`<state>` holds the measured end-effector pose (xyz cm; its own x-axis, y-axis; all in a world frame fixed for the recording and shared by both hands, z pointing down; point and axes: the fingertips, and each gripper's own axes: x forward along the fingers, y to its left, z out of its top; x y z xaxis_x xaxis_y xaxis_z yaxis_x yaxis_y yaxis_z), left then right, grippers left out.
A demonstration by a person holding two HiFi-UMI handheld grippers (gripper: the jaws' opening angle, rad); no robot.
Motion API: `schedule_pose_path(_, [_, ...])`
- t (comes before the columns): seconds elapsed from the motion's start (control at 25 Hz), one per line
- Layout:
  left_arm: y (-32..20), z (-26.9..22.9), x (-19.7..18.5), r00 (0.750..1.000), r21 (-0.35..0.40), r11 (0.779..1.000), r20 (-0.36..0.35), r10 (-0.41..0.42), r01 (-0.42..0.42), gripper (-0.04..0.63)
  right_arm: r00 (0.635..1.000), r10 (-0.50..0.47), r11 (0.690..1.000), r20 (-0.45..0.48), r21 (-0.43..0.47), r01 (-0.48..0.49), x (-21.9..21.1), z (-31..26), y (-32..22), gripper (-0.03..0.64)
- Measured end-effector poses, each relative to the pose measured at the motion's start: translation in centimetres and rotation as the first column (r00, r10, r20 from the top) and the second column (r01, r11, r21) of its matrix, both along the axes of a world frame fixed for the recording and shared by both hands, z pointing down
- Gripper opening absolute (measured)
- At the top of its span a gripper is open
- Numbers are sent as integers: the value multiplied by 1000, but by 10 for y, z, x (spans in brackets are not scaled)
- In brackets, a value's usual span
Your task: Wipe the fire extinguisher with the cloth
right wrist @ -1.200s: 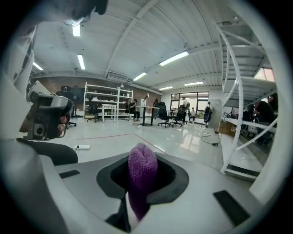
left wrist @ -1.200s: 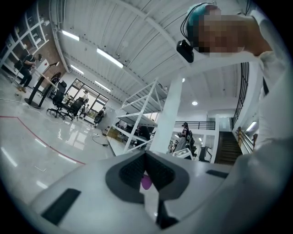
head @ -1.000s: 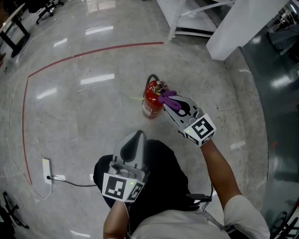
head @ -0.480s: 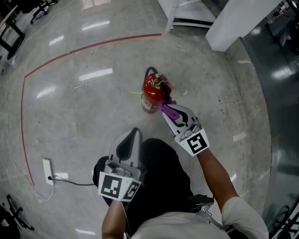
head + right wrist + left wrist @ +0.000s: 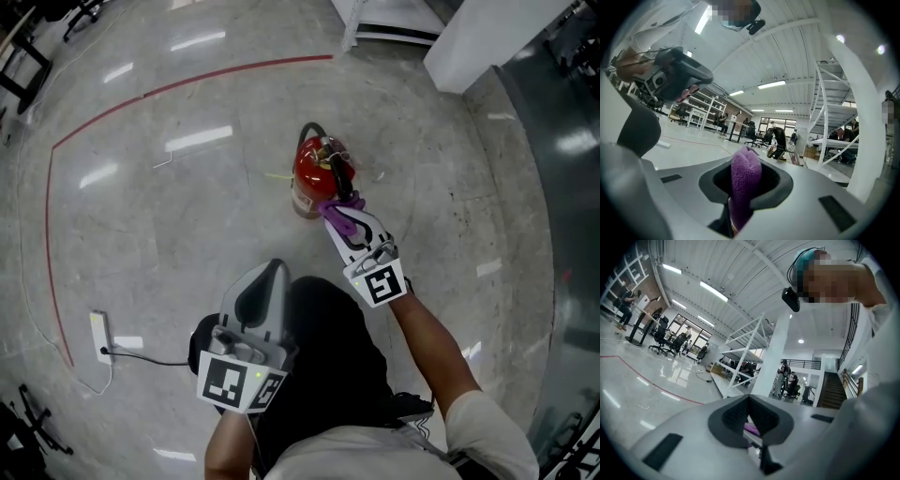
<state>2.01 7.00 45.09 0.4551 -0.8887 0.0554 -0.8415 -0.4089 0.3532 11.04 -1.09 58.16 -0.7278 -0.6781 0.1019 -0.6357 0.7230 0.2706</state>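
We look down on a polished grey concrete floor (image 5: 169, 244), glossy with lamp reflections. A thin red line (image 5: 187, 86) crosses it and turns down along its left side. The red fire extinguisher (image 5: 312, 178) stands upright on it. At lower left a white power strip (image 5: 99, 337) lies flat, its dark cable (image 5: 150, 362) trailing right.

Can't read a single word or number from my end: any print on the fire extinguisher (image 5: 311, 180) is too small, and the cubes on the left gripper (image 5: 275, 269) and right gripper (image 5: 330, 208) just show black-and-white square markers.
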Motion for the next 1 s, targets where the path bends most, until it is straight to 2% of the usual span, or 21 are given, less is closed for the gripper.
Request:
schedule_pose_path(0.56, [10, 11, -6, 1000, -30, 999, 25, -11, 11, 5, 997, 46, 999, -56, -8, -46, -6, 71, -28, 67])
schedule_pose_path(1.0, [16, 22, -8, 1000, -51, 999, 15, -6, 7, 5, 991, 49, 994, -125, -87, -61, 3, 125, -28, 67])
